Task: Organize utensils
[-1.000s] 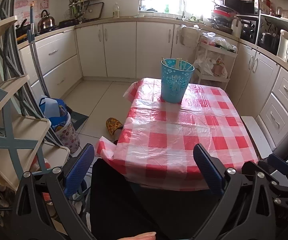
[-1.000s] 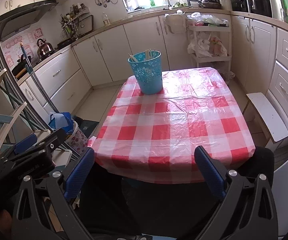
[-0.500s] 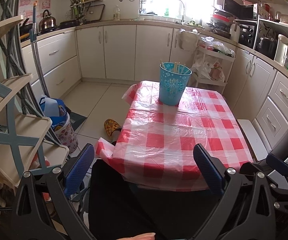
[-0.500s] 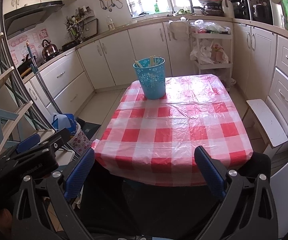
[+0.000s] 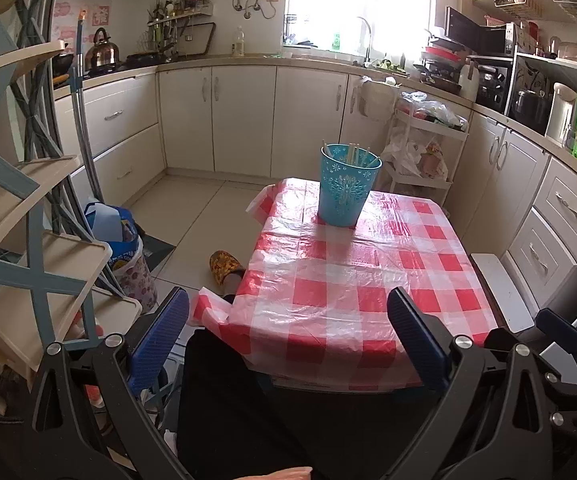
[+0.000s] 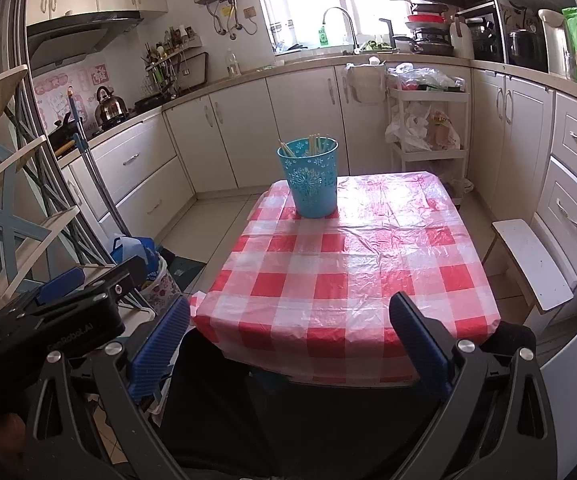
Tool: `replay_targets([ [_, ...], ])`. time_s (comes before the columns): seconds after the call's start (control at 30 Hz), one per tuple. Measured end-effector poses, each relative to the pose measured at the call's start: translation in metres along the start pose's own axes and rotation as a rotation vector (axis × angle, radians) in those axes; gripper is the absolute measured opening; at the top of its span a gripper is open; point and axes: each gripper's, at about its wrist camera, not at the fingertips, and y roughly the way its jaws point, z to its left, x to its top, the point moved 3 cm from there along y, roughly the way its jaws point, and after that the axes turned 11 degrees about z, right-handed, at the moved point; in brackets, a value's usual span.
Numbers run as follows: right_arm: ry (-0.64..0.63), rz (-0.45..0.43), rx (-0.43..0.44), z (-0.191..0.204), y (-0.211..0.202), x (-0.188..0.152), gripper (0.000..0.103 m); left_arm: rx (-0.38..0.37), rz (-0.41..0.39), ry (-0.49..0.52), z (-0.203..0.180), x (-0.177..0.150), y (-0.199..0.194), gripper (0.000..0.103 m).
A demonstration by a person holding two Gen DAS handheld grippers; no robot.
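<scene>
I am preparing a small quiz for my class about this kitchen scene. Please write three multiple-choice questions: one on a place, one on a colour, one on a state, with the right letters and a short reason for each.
1. Where does the bucket stand on the table?
A. at the far end
B. at the near edge
C. on the floor beside it

2. What colour is the bucket?
A. red
B. blue
C. white

3. How are the left gripper and the right gripper?
A. both open and empty
B. both shut on chopsticks
C. the left shut, the right open

Answers:
1. A, it stands on the far end of the cloth, toward the cabinets.
2. B, its wall is blue with a pale pattern.
3. A, in each wrist view the fingers are wide apart with nothing between them; the chopsticks stand in the bucket.
</scene>
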Motion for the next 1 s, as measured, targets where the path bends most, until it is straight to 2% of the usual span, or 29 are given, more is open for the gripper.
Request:
replay_targets([
  [0.47,-0.026,-0.063,0.021,0.008,-0.022,0.0,0.096,-0.018,-0.066,-0.013,0.014,0.005,-0.025,0.095],
  [1.0,-0.033,-0.067,0.022,0.012,-0.024,-0.003,0.096,-0.018,-0.061,-0.001,0.009,0.001,-0.026,0.095],
])
